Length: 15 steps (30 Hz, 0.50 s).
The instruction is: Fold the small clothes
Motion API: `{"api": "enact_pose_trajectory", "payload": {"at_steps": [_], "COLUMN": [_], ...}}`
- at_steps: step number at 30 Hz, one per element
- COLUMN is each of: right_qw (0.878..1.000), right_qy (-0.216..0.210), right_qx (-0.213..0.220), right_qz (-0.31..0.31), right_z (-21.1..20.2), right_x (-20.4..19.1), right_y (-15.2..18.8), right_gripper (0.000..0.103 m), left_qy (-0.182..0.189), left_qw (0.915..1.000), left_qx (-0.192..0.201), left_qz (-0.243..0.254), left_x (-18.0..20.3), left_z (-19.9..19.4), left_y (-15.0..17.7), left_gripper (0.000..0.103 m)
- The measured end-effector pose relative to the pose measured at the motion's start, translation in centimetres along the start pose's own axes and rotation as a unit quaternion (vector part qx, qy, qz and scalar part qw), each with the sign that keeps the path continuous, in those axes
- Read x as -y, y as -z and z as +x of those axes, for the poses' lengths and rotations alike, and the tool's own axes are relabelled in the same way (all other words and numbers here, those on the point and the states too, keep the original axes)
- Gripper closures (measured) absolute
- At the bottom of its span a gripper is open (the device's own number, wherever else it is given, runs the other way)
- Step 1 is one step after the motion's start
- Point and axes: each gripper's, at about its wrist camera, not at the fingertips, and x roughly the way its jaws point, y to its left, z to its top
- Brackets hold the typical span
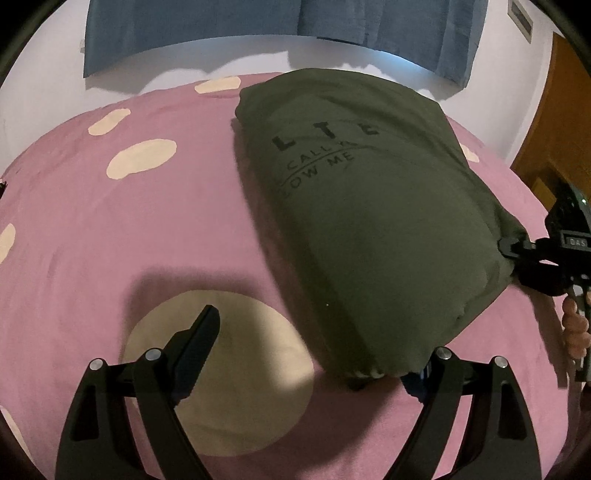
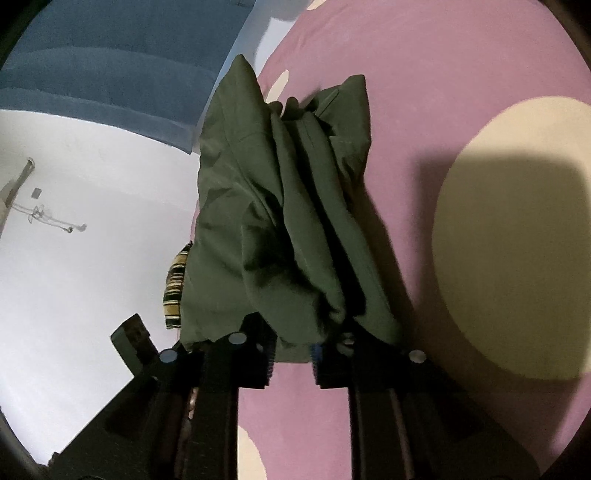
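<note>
Pink bedsheet [image 1: 92, 229] w/ big cream dots covers the bed; blue curtain [image 1: 184, 33] hangs along the top of the left-wrist view, white wall behind, brown door at far right. Dark olive T-shirt [image 1: 369, 206], black lettering partly legible, lies centre-right in that view as a long narrow bundle, sides apparently already turned in, its far end flat on the sheet toward upper centre. Left tool [image 1: 310, 354] at bottom of frame stands wide open, released: one finger over a cream dot at lower left, the other at lower right just beside or under the shirt's near hem; cannot tell if it touches cloth. Right tool [image 1: 511, 249] enters from the right edge, clenched on the shirt's near right corner, w/ a hand [image 1: 574, 325] visible below it at the frame's edge. Right-wrist view confirms: the right tool's fingers nearly closed at bottom centre, bunched olive fabric gathered at them and running up the frame in deep folds. Striped yellow-black cloth [image 2: 175, 291] peeks out at left of the shirt there; what it is, unclear. Progress, as a judgement: lengthwise folds look done, approx. halfway; the crosswise fold, near end brought over to the far end, appears still to come, plus smoothing. The left tool seems set to take the other near corner first.
</note>
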Motion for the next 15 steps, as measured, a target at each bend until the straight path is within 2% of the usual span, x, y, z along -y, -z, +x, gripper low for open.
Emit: {"api": "enact_pose_trajectory", "payload": {"at_steps": [6,10,11,13,15], "right_qw": [1.0,0.999,0.999,0.997,0.996], "right_qy": [0.009,0.033,0.039,0.06,0.067], "right_qx": [0.005,0.009,0.013,0.028,0.047], "right_qz": [0.002,-0.012,-0.015,-0.03,-0.041], "right_z": [-2.1,-3.6,-4.1,-5.5,-6.7], "right_x": [0.2,-0.3,-0.5,-1.2,-2.0], "right_y": [0.8,1.3,1.3,1.1,0.5], "right_gripper": [0.074,0.059,0.058,0.048,0.045], "left_qy": [0.008,0.031,0.04,0.056,0.066], "left_qw": [0.9999,0.9995,0.9992,0.9983,0.9974], "left_qx": [-0.004,-0.001,0.002,0.013,0.027], "left_qz": [-0.009,-0.006,-0.002,0.006,0.013], "left_x": [-0.2,-0.6,-0.7,-0.8,-0.9], "left_z": [-0.4,-1.6,-2.2,-3.7,-5.2], "left_y": [0.2,0.8,1.1,1.5,1.5], "left_gripper": [0.017,0.017,0.017,0.017,0.017]}}
